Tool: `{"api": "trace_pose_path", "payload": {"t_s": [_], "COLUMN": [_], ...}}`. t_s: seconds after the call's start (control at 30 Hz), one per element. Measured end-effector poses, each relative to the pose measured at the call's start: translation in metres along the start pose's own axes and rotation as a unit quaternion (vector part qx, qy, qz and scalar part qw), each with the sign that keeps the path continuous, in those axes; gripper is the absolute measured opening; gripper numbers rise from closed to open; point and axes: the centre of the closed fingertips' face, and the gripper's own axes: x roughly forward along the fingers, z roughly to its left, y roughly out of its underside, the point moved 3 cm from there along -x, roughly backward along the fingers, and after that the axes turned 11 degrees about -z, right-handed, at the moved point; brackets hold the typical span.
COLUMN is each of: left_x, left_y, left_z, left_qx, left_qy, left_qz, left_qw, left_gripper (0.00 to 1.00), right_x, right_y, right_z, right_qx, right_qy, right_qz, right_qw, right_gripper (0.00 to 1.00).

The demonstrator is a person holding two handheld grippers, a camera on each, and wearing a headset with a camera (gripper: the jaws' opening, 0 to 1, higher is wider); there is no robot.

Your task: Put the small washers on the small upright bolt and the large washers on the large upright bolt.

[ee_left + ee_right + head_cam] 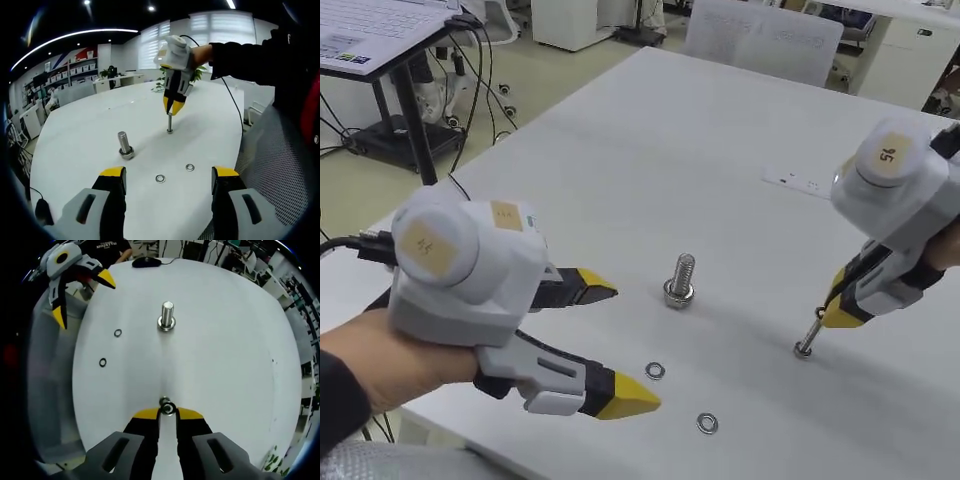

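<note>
Two washers (pixel 655 371) flat on table (pixel 670 150), just ahead of left gripper (pixel 632 347) — jaws apart. Small bolt (pixel 808 340) clamped in right gripper (pixel 835 315), standing on table — large bolt (pixel 680 280) upright between grippers.

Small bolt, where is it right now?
In the head view the small bolt stands on the table at the right, its top between the jaws of the right gripper, right of the large bolt.

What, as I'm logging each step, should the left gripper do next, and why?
Probably lower the open left gripper onto the nearer loose washer and close on it. The washer lies flat on the table just ahead of its jaws, while the right gripper is shut on the small bolt, holding it upright.
</note>
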Motion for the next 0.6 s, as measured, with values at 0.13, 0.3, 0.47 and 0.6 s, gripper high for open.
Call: {"api": "trace_pose_path", "payload": {"t_s": [0.13,0.3,0.47,0.6], "left_x": [-0.0001,0.0001,0.0009,0.0014], "left_y": [0.0002,0.0007,0.0011,0.0011], "left_z": [0.0007,0.0009,0.0015,0.0015], "left_qx": [-0.001,-0.001,-0.002,-0.002], "left_qy": [-0.001,-0.001,-0.001,-0.001], "left_qz": [0.0,0.001,0.001,0.001], "left_qw": [1.0,1.0,1.0,1.0], "left_gripper": [0.69,0.69,0.69,0.69], "right_x": [0.0014,0.002,0.0023,0.0026], "right_y": [0.0003,-0.0002,-0.0004,0.0011], "right_z": [-0.0007,-0.0012,-0.0002,-0.0002], "right_qx": [0.001,0.001,0.001,0.001], "right_qy": [-0.001,-0.002,-0.004,-0.004], "right_qz": [0.001,-0.001,-0.001,0.001], "right_qw": [1.0,1.0,1.0,1.0], "right_gripper": [0.13,0.13,0.13,0.13]}}
